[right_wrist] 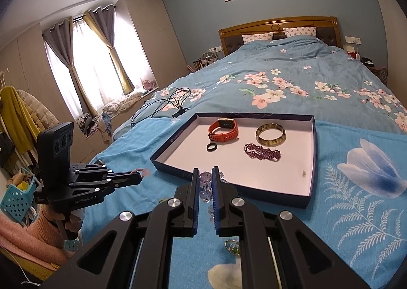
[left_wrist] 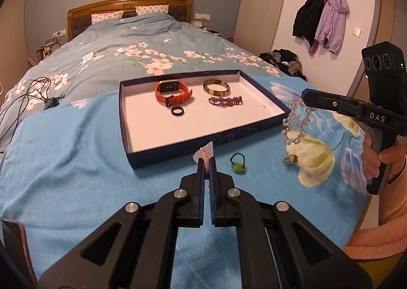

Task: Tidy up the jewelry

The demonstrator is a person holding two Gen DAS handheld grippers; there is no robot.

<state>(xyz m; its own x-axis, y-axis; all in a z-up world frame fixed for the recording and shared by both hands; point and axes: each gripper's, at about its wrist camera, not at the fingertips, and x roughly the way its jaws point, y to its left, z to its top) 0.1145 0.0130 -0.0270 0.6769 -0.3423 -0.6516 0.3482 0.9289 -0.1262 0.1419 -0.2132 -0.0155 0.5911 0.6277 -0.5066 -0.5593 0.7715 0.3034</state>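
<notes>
Your left claw [left_wrist: 208, 161] is clenched on a pink braided bracelet [left_wrist: 204, 155]. Your right claw [right_wrist: 204, 174] grips a clear bead bracelet [left_wrist: 296, 121], dangling beside the tray [left_wrist: 178, 147].

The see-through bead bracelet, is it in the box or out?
Out. The clear bead bracelet dangles from the right tool, beside the box, above the blanket.

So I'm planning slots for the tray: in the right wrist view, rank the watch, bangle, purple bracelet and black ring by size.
1. Watch and bangle: too alike to split.
2. Purple bracelet, bunched up, so unsure.
3. Black ring, clearly smallest.
</notes>
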